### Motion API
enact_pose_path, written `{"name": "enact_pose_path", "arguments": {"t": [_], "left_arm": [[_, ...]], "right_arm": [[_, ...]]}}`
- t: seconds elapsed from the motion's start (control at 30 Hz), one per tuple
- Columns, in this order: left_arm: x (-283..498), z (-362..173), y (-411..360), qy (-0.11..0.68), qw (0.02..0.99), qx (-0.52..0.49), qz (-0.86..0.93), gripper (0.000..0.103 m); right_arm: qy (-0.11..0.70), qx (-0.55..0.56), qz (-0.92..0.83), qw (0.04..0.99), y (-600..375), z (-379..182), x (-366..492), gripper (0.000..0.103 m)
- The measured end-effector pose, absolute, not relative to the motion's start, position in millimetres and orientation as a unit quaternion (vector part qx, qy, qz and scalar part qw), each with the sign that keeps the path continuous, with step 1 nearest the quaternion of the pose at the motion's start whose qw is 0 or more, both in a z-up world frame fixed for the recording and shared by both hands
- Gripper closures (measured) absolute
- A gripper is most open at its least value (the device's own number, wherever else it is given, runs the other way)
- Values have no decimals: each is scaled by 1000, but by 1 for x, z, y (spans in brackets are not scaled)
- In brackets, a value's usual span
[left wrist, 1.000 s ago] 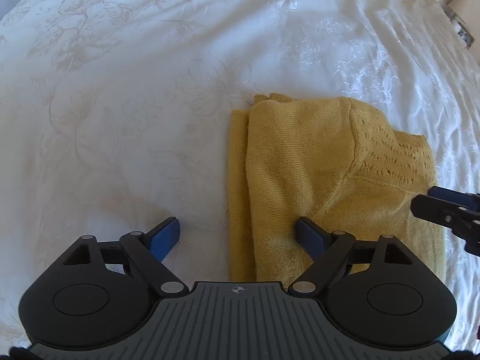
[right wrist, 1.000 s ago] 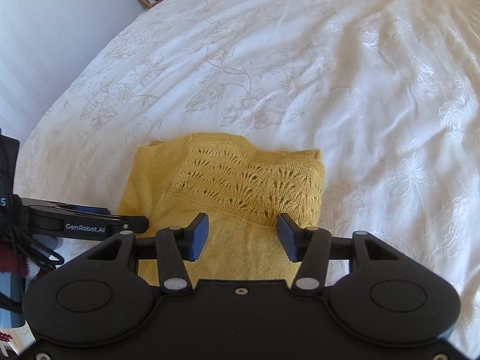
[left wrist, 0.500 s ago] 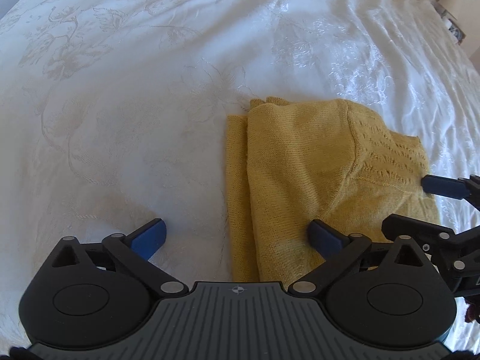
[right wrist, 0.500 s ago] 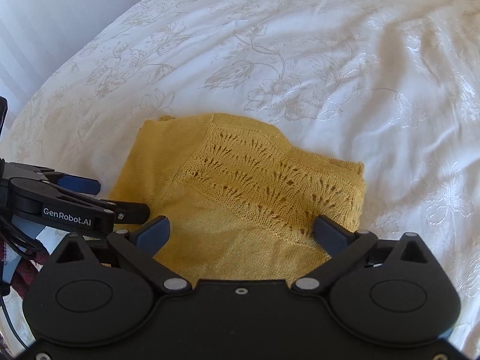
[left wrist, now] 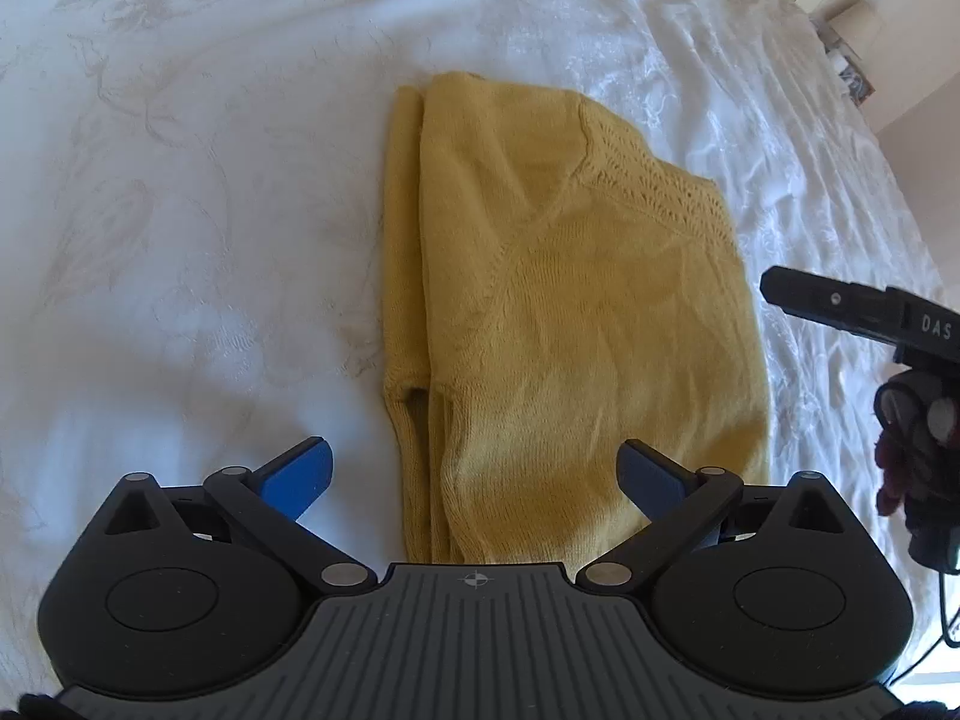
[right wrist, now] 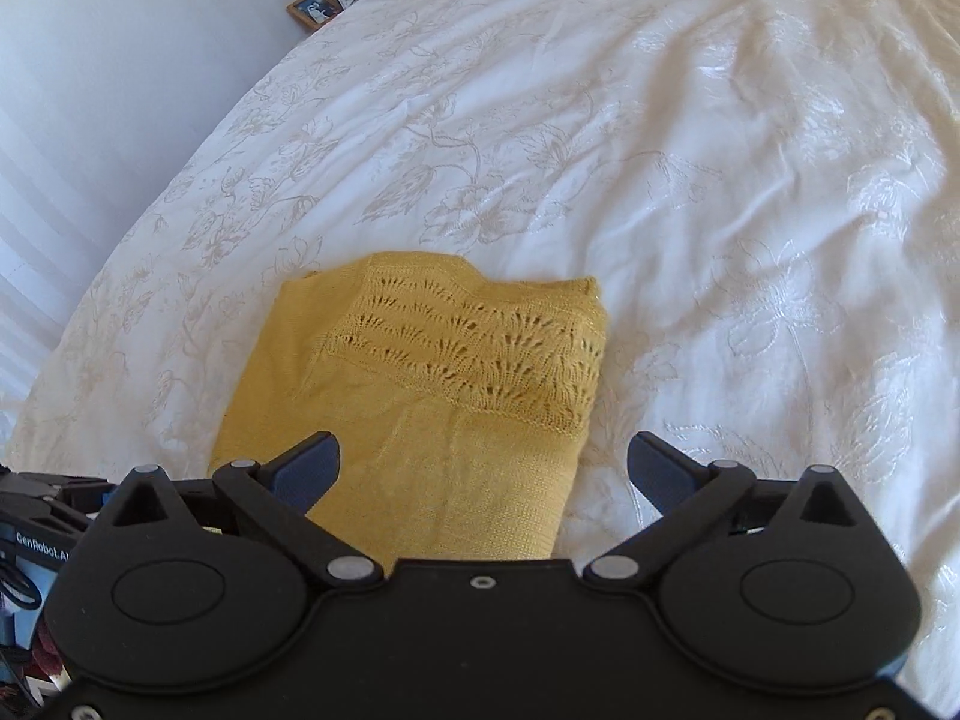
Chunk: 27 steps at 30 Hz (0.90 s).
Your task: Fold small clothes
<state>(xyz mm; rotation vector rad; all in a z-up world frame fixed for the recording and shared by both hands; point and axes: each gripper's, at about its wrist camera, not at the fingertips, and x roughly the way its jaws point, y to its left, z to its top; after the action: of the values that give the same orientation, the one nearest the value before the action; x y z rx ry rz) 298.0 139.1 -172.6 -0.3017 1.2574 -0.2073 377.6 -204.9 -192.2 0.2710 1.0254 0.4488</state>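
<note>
A small yellow knitted sweater [left wrist: 576,312] lies folded flat on the white bedspread [left wrist: 210,180]. It also shows in the right wrist view [right wrist: 444,396], lace pattern on top. My left gripper [left wrist: 474,474] is open and empty, hovering over the sweater's near edge, its jaws wide apart. My right gripper [right wrist: 483,465] is open and empty above the sweater's near right part. The right gripper shows at the right edge of the left wrist view [left wrist: 864,318].
The white floral bedspread [right wrist: 660,150] spreads all around. A bedside table with a picture frame [right wrist: 312,9], a red item and a lamp base stands at the far left corner. A white wall runs along the bed's left side.
Both grippers opened wider and pulled back from the sweater. The right gripper swung away to the right in the left wrist view. The sweater stays flat.
</note>
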Motion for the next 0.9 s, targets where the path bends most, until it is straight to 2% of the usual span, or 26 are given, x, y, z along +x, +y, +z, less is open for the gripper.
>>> {"name": "enact_pose_path", "arguments": {"t": [0.27, 0.73, 0.77, 0.83, 0.87, 0.9], "left_arm": [[315, -197, 124, 584, 779, -177, -144, 0], [326, -202, 108, 565, 776, -196, -199, 1], [323, -202, 112, 566, 773, -207, -199, 3], [314, -200, 118, 566, 772, -217, -190, 14], [311, -199, 120, 567, 773, -216, -184, 25], [309, -199, 122, 570, 772, -215, -181, 37]], "right_arm": [[518, 225, 244, 788, -216, -232, 407, 1], [515, 270, 309, 752, -192, -249, 432, 0], [516, 273, 309, 750, -195, -248, 429, 0], [519, 275, 307, 749, -202, -247, 423, 1], [521, 275, 304, 749, -204, -247, 420, 2], [522, 273, 299, 751, -206, -245, 417, 11]]}}
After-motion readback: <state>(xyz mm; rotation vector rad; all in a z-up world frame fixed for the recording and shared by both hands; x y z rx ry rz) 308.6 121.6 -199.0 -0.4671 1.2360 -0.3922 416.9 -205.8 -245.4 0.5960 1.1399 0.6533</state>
